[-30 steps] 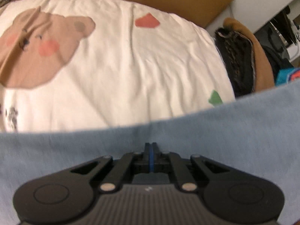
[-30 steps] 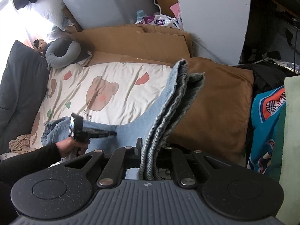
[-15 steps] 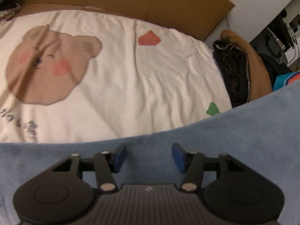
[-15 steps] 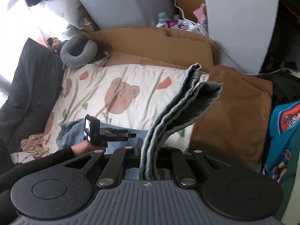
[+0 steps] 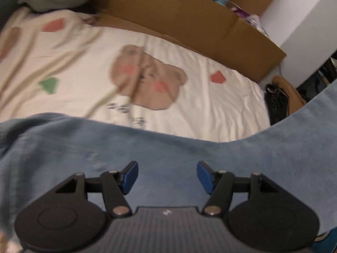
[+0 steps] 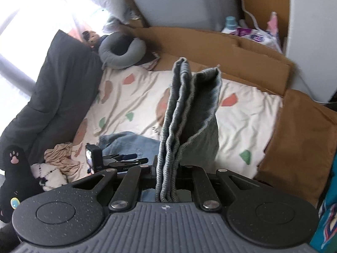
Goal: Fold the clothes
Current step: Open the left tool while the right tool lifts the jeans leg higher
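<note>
Light blue jeans [image 5: 273, 158] lie across the bear-print bed sheet [image 5: 210, 109]. My left gripper [image 5: 167, 168] hovers above the denim, its jaws opening, and nothing sits between the blue pads [image 5: 130, 175]. My right gripper [image 6: 168, 175] is shut on the bunched leg end of the jeans [image 6: 189, 109], which stands up in folds in front of the camera. In the right wrist view the rest of the jeans [image 6: 130, 143] lies on the sheet, with the left gripper [image 6: 140, 157] just above it.
Cardboard sheets [image 6: 231, 48] line the far side of the bed. A grey neck pillow [image 6: 122, 50] and a dark cushion [image 6: 54, 97] lie at the left, a brown cushion [image 6: 299, 130] at the right. Crumpled clothes [image 6: 61, 158] sit at the near left.
My left gripper let go of the jeans, opened and lifted away from them. The right gripper carried the held leg end leftward over the bed.
</note>
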`<state>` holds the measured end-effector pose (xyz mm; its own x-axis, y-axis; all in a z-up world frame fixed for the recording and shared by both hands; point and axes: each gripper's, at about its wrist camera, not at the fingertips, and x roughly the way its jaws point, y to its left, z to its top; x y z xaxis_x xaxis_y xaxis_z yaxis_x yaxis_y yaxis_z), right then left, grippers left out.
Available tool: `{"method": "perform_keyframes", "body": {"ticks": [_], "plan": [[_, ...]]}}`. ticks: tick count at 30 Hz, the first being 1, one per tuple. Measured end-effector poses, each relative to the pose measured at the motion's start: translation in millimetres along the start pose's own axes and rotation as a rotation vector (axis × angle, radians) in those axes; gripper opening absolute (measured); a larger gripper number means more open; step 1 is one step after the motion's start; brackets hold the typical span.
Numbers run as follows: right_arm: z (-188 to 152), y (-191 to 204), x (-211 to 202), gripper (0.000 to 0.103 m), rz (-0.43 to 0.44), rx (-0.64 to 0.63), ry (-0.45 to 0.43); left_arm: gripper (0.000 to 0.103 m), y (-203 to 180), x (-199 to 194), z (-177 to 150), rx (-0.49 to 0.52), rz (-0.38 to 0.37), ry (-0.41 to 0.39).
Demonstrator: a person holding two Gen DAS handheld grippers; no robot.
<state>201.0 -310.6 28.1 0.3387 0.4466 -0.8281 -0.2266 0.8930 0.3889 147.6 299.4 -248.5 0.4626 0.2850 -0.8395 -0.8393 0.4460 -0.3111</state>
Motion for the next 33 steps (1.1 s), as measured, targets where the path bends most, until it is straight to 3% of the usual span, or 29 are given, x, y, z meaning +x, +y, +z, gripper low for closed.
{"method": "perform_keyframes", "body": {"ticks": [12, 21, 33], "plan": [[13.4, 63.2, 45.5, 0.008, 0.065, 0.01, 0.041, 0.076, 42.4, -92.3, -51.6, -0.148, 0.116, -0.078], [22.6, 96.1, 82.7, 0.008, 0.119, 0.052, 0.062, 0.077, 78.9, -128.2, -84.2, -0.269, 0.159, -0.107], [19.2, 133.2, 146.0, 0.008, 0.189, 0.066, 0.13, 0.077, 106.0, -151.3, -106.3, -0.351, 0.197, -0.148]]}}
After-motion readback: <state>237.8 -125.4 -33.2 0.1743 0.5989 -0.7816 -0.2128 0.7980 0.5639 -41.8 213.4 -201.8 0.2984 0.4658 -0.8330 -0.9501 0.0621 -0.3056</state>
